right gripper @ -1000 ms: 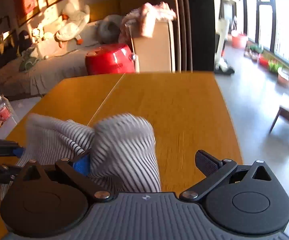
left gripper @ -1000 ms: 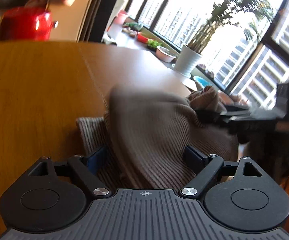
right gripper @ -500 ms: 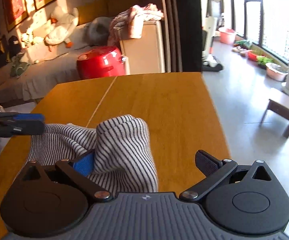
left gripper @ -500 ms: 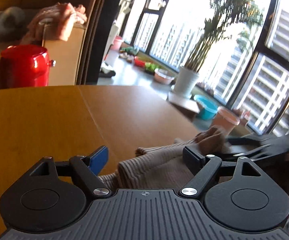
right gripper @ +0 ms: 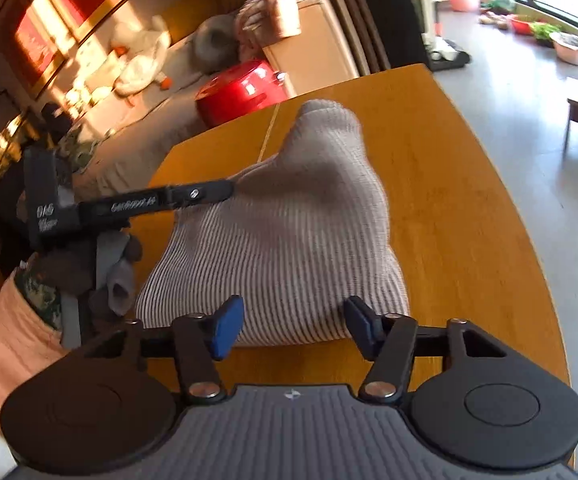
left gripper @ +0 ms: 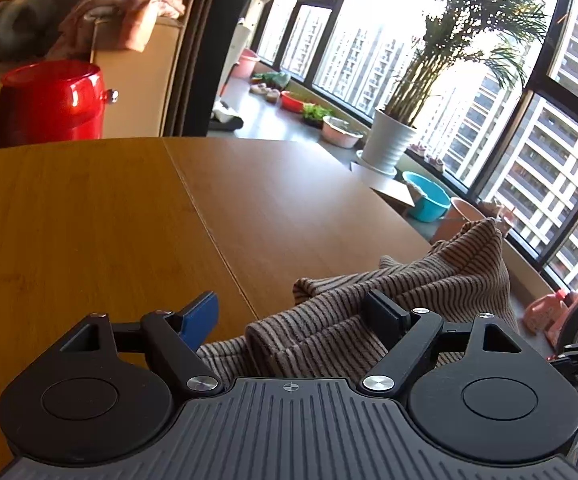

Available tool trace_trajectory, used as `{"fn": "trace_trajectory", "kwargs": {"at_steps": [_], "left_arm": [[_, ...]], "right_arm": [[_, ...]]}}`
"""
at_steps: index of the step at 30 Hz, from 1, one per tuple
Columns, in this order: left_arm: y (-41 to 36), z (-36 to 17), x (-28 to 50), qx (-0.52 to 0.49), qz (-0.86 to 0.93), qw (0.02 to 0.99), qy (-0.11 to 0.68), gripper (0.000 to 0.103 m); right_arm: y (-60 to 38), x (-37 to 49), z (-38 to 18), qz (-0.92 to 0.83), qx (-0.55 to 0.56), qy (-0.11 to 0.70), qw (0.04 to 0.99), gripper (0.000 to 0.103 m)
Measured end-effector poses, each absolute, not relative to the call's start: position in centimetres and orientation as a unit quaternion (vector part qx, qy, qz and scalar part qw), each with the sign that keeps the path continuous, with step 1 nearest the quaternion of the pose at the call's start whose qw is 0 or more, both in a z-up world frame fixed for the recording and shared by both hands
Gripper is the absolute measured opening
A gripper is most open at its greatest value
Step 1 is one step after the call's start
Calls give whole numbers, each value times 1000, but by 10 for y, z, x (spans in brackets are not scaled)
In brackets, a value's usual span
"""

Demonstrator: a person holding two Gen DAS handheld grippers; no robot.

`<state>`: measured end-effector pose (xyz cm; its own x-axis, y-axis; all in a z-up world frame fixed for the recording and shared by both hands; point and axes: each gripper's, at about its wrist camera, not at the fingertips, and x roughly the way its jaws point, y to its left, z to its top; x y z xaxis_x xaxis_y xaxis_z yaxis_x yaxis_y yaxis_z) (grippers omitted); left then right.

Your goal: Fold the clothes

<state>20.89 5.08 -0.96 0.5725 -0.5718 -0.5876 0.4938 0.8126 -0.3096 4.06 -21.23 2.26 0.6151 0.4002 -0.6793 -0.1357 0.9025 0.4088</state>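
One striped garment (right gripper: 281, 240) on one wooden table (right gripper: 449, 208), two grippers beside it.

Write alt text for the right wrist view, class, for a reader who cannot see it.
A striped knit garment lies bunched on a wooden table, its near edge between the closing jaws of the right gripper. The left gripper reaches in from the left to the cloth's far side. A red pot sits beyond the table.
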Motion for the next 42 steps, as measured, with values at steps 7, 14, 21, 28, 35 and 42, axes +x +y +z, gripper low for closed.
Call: {"fn": "trace_trajectory", "kwargs": {"at_steps": [7, 14, 21, 28, 35, 42], "left_arm": [[54, -14, 211, -71, -304, 881, 356, 86], [63, -19, 202, -90, -311, 872, 368, 83], [63, -17, 168, -78, -328, 864, 373, 80], [36, -19, 148, -93, -365, 846, 378, 83], [23, -21, 148, -117, -392, 829, 381, 87], [19, -22, 149, -128, -415, 817, 379, 87]], "right_arm": [[-227, 33, 4, 169, 232, 467, 836, 62], [-223, 71, -7, 186, 300, 453, 819, 59], [-207, 158, 8, 133, 186, 411, 882, 68], [-168, 199, 21, 136, 70, 361, 920, 84], [-167, 179, 47, 169, 41, 304, 937, 102], [-175, 158, 54, 160, 54, 256, 952, 102]]}}
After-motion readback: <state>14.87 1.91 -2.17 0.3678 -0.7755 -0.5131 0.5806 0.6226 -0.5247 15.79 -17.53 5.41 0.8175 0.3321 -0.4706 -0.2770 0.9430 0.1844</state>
